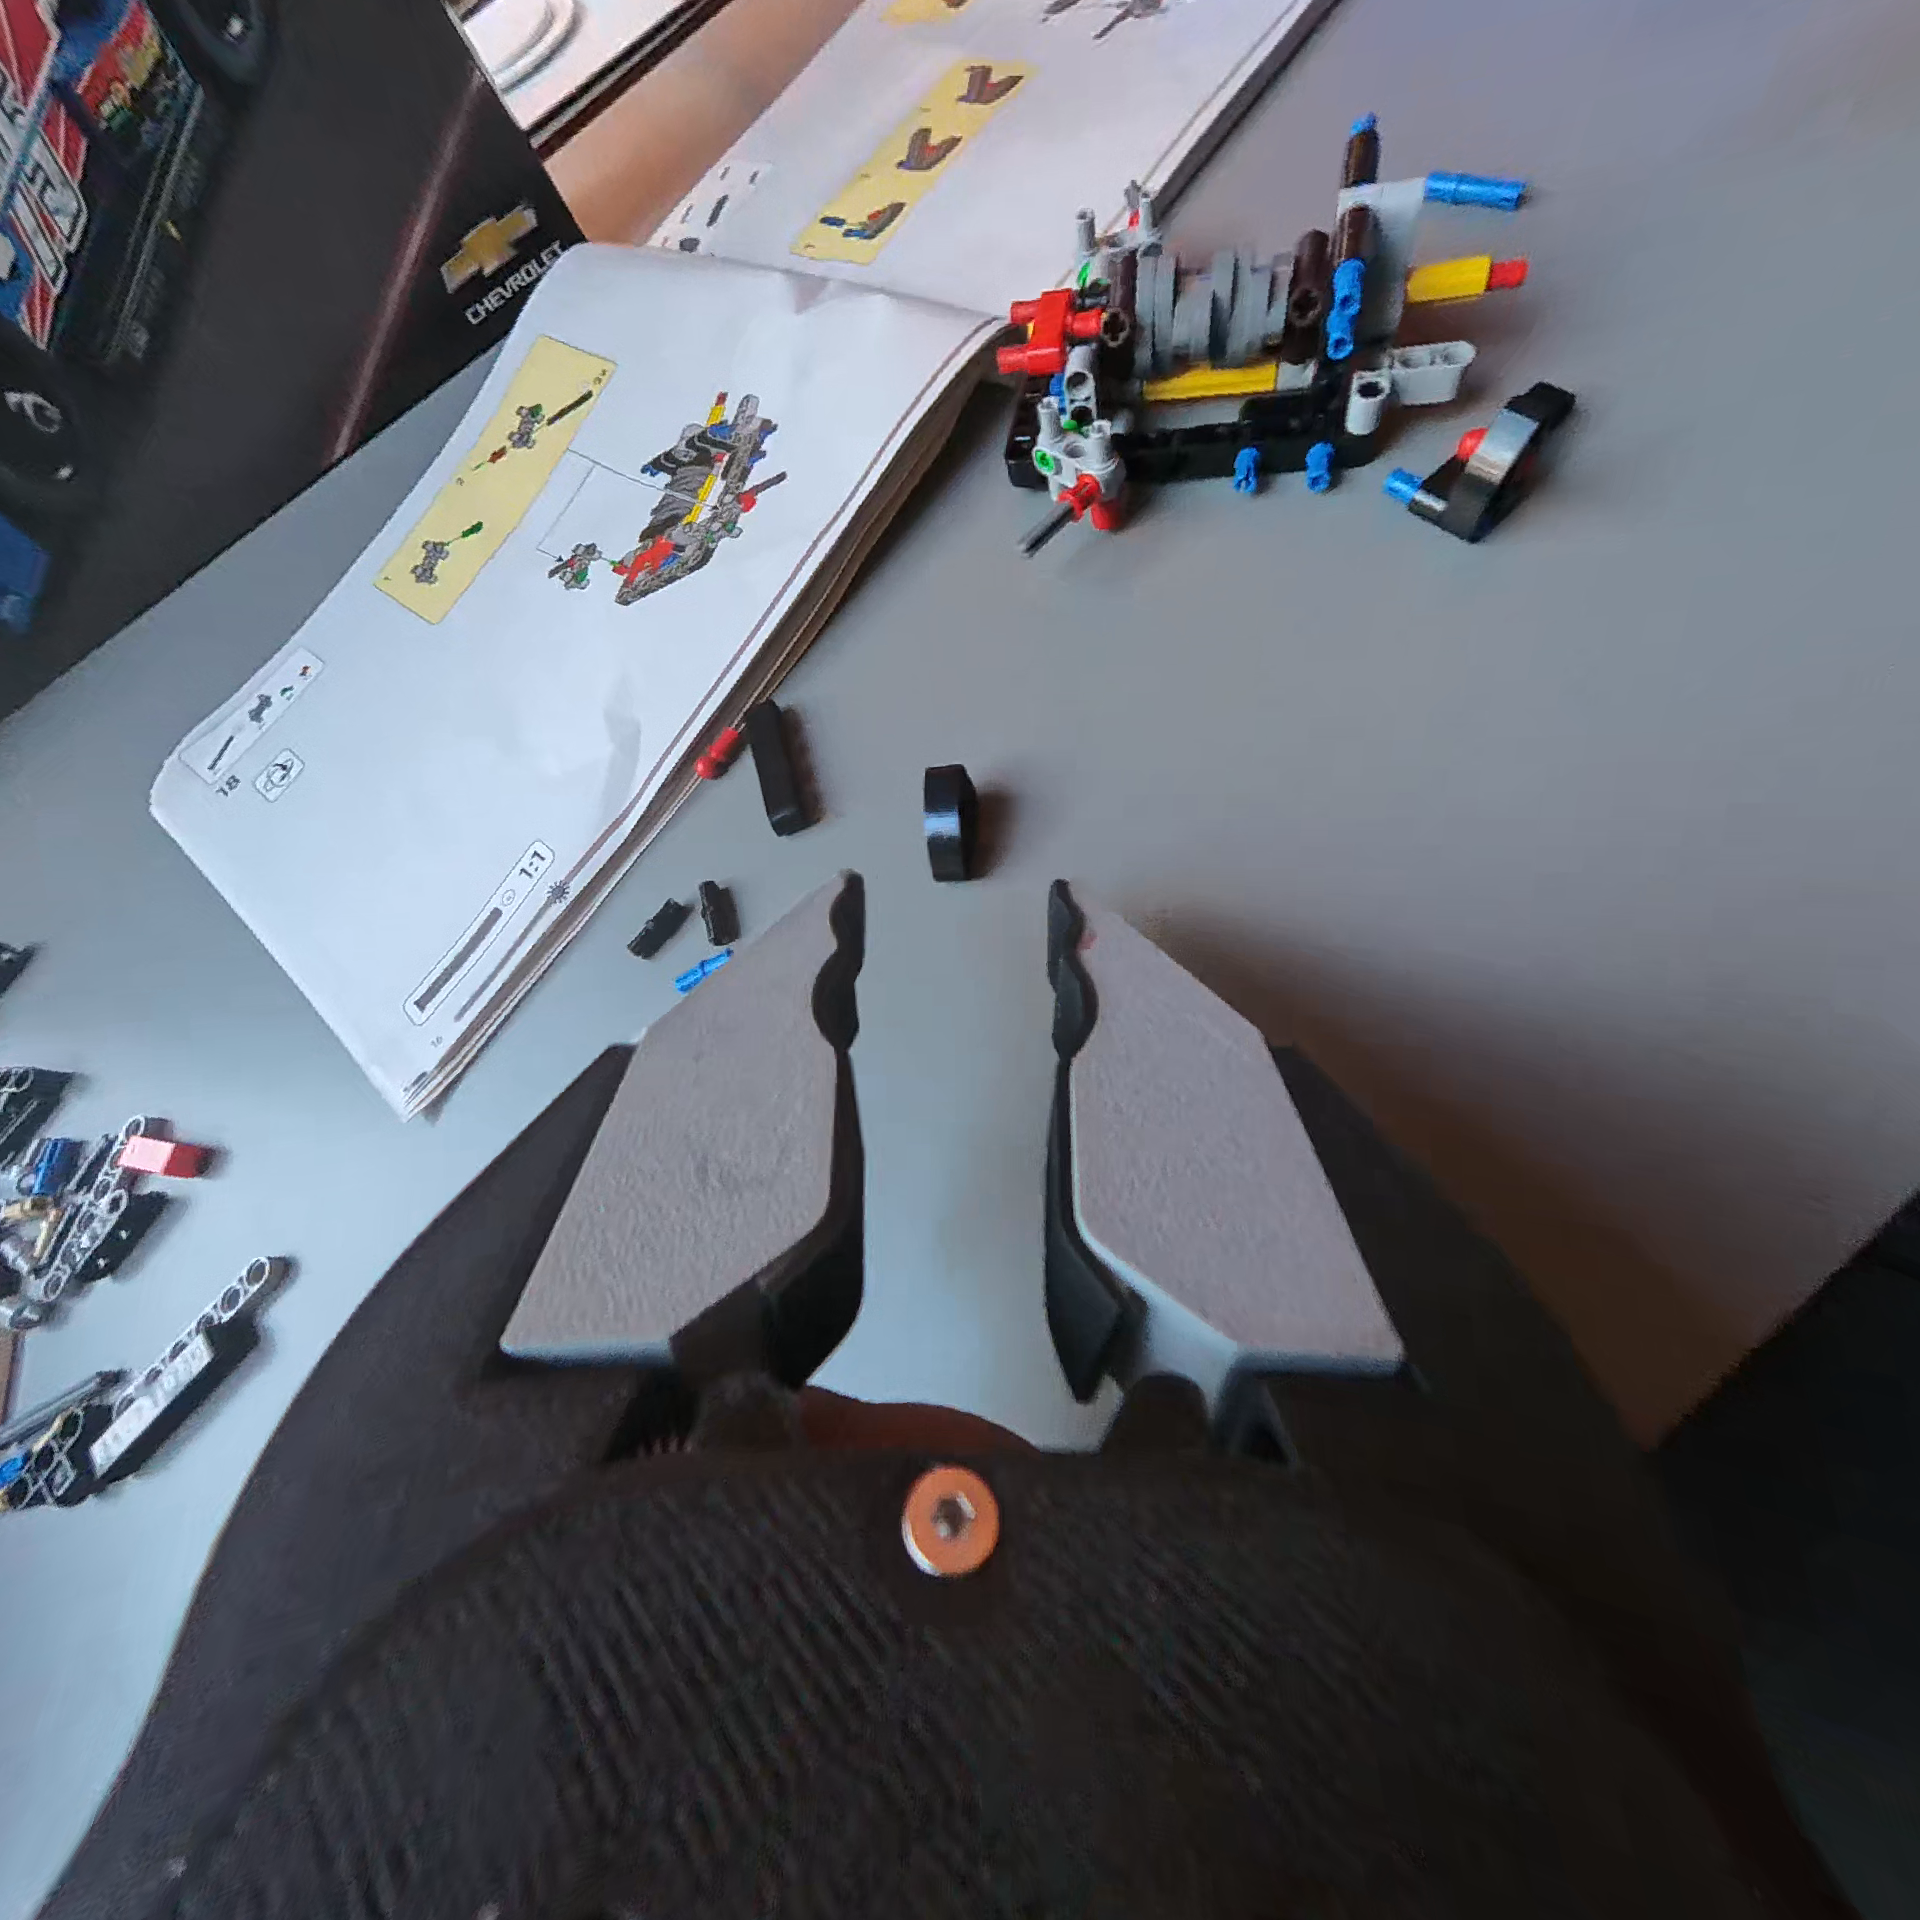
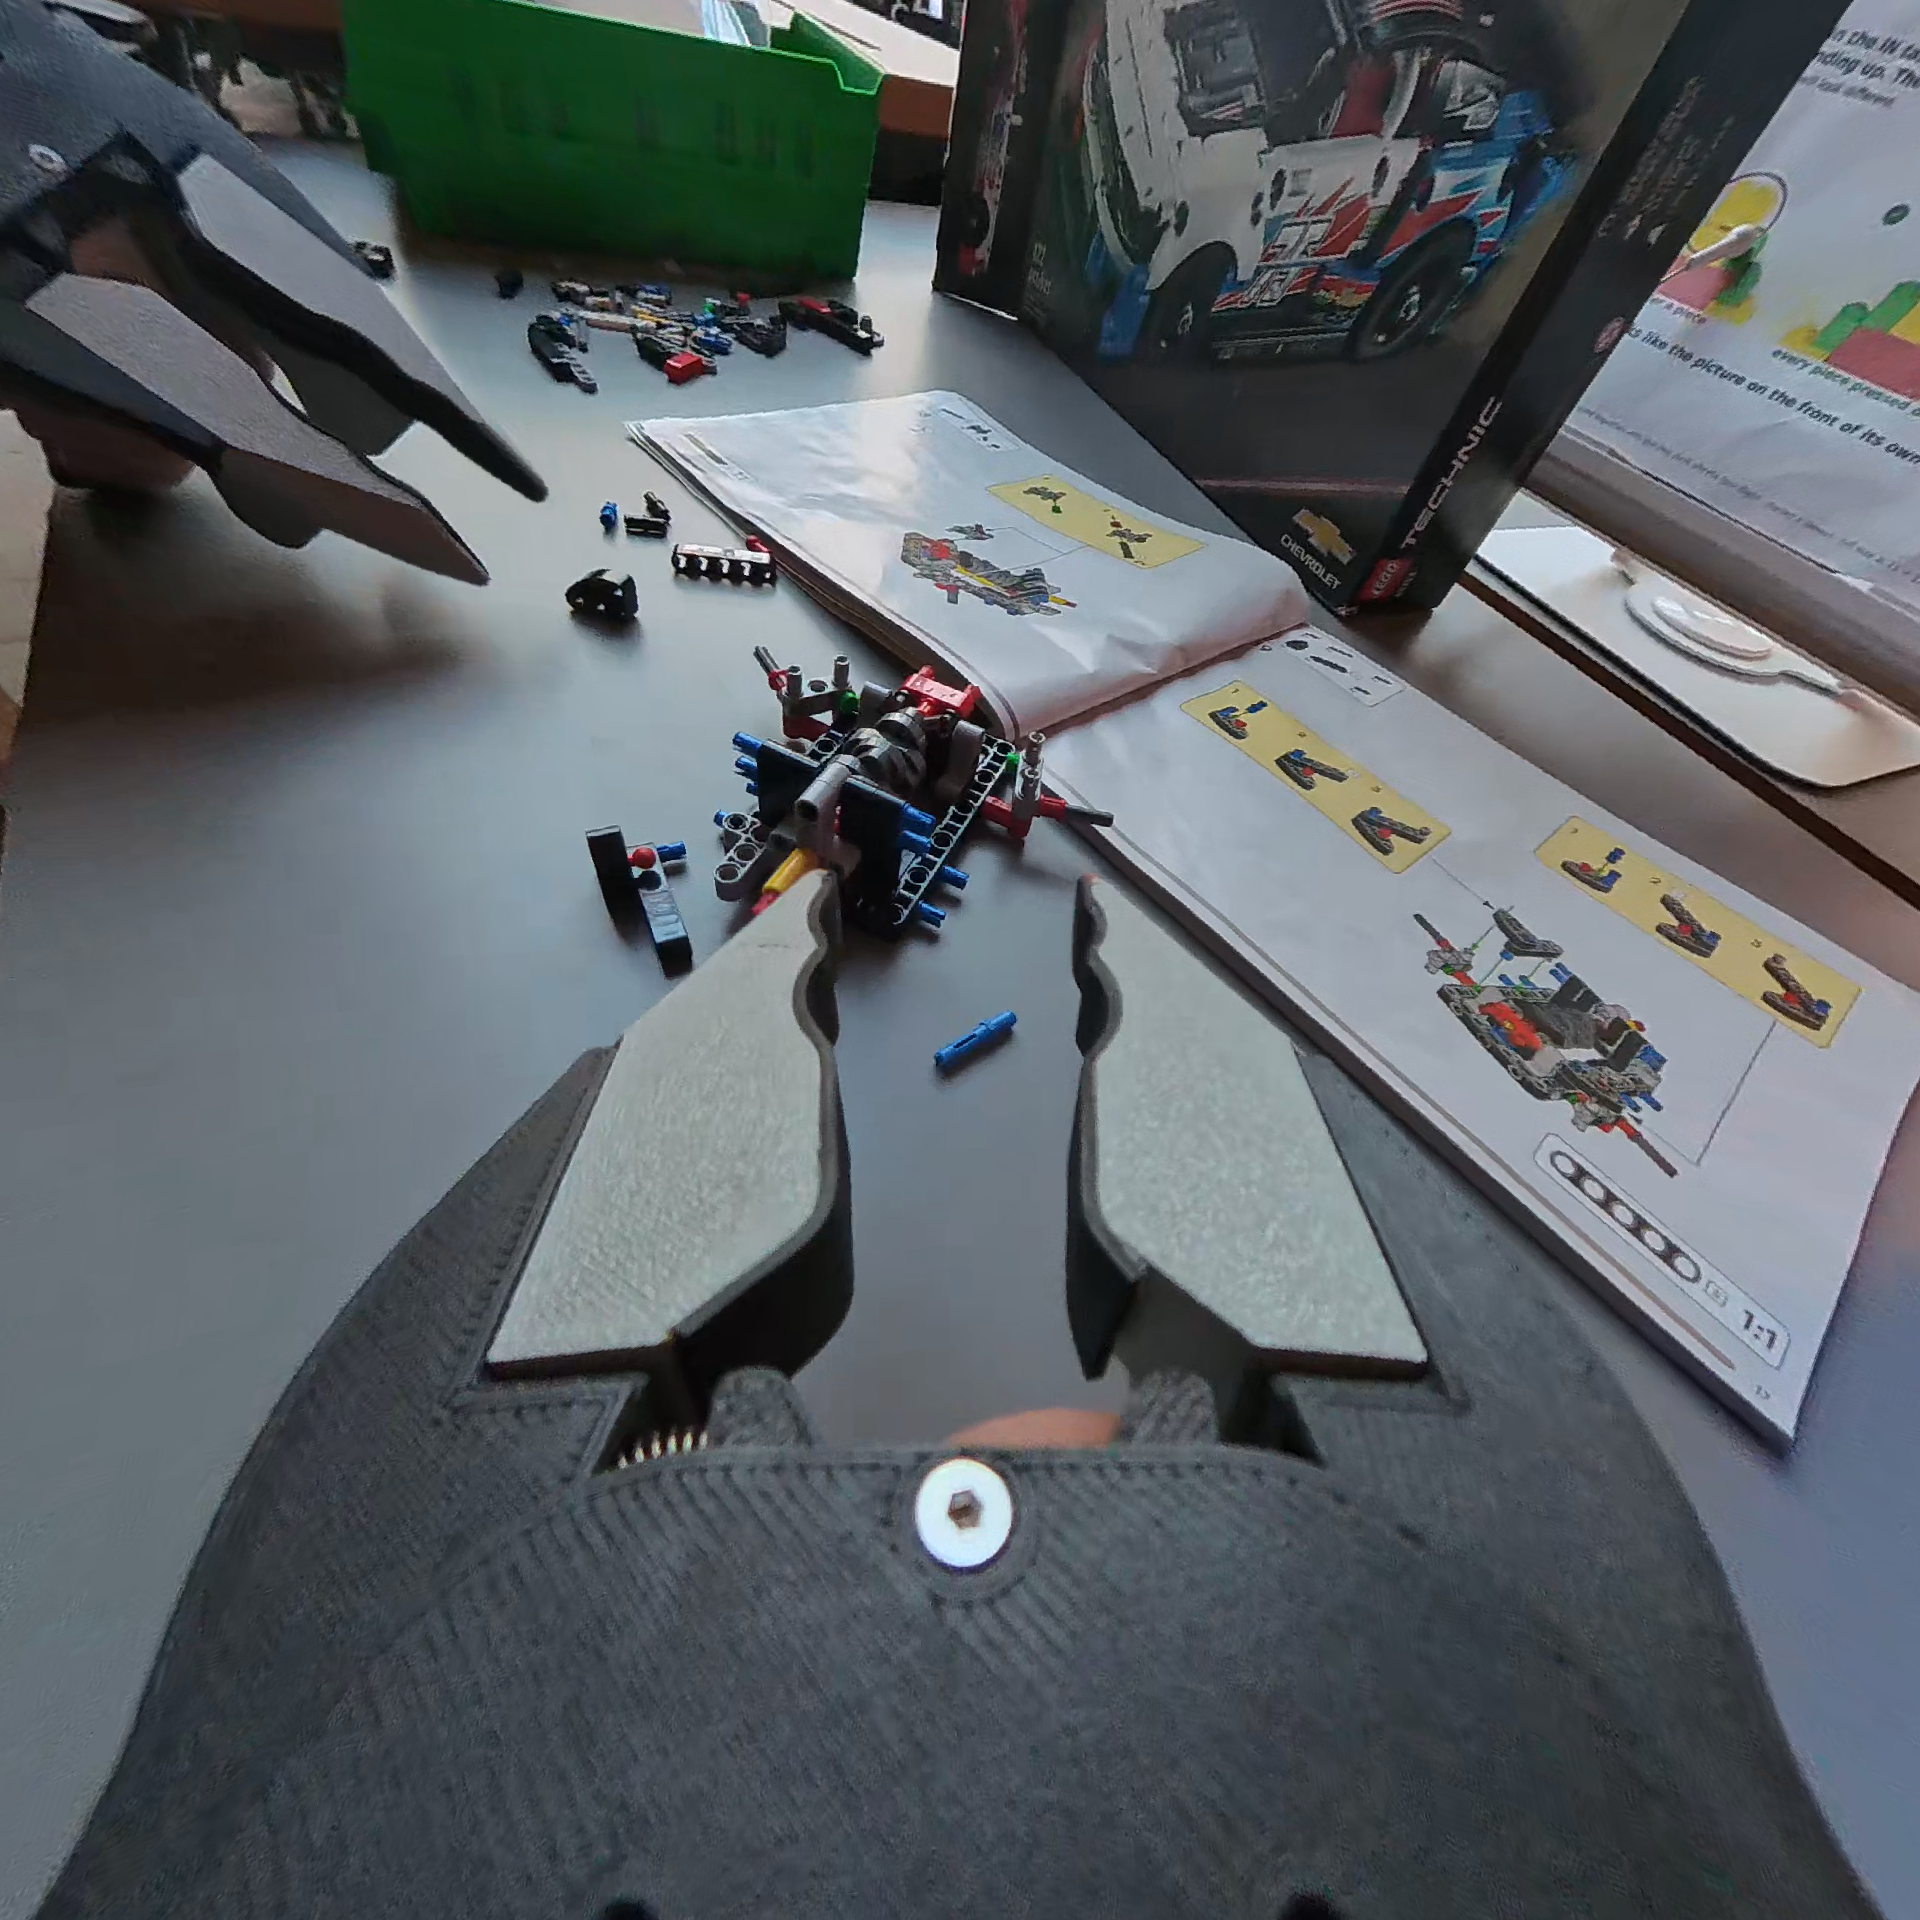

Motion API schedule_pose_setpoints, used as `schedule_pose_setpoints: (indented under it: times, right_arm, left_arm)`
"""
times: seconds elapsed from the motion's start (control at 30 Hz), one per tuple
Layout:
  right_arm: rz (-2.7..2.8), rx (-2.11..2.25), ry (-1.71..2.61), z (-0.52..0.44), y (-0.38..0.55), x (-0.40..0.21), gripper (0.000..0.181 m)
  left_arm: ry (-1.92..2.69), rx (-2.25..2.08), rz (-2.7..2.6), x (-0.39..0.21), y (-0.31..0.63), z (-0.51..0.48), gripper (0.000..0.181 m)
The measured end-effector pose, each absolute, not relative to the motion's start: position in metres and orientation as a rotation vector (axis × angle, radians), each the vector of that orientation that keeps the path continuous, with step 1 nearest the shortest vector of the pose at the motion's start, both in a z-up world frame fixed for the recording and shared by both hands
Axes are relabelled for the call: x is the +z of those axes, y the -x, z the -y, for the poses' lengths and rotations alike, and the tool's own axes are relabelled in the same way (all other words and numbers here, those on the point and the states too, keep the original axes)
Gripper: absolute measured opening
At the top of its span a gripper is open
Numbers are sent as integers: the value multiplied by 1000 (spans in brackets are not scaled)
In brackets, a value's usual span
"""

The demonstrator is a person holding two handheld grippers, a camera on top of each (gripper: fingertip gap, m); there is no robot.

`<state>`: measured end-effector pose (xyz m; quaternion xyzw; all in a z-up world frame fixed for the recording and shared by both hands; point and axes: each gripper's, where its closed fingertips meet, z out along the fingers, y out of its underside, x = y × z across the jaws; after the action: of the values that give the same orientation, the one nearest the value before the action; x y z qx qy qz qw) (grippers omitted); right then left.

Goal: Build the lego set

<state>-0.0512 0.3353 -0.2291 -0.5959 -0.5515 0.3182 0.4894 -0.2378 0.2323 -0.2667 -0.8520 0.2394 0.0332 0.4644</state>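
Observation:
The part-built lego frame (image 1: 1226, 353) of black, grey, blue, red and yellow parts stands on the grey table by the open instruction booklet (image 1: 499, 665). It also shows in the right wrist view (image 2: 873, 800). My left gripper (image 1: 954, 894) is open and empty, just short of a small black curved piece (image 1: 948, 823). A black beam with a red pin (image 1: 779, 767) lies left of it. My right gripper (image 2: 954, 894) is open and empty, above a loose blue pin (image 2: 975, 1039). A black angled sub-piece with red and blue pins (image 2: 639, 883) lies left of the frame.
A pile of loose parts (image 2: 686, 327) lies before a green bin (image 2: 613, 135). The set's box (image 2: 1299, 260) stands behind the booklet (image 2: 1455, 935). More parts (image 1: 94, 1247) lie at the left edge. Small pins (image 1: 686, 925) lie by the booklet's corner. The left gripper (image 2: 509, 520) shows at upper left. One gripper's finger ends stand about 20 centimeters off the other's.

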Motion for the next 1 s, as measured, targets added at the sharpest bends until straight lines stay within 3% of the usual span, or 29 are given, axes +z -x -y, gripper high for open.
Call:
schedule_pose_setpoints:
  times: [0.73, 1.0]
  right_arm:
    - [1404, 815, 1414, -320, 58, -230, 41]
    - [1297, 758, 1533, -349, 45, -234, 32]
  left_arm:
    - [2136, -73, -475, -267, 246, -234, 33]
    - [2210, 217, -433, -279, 315, -229, 33]
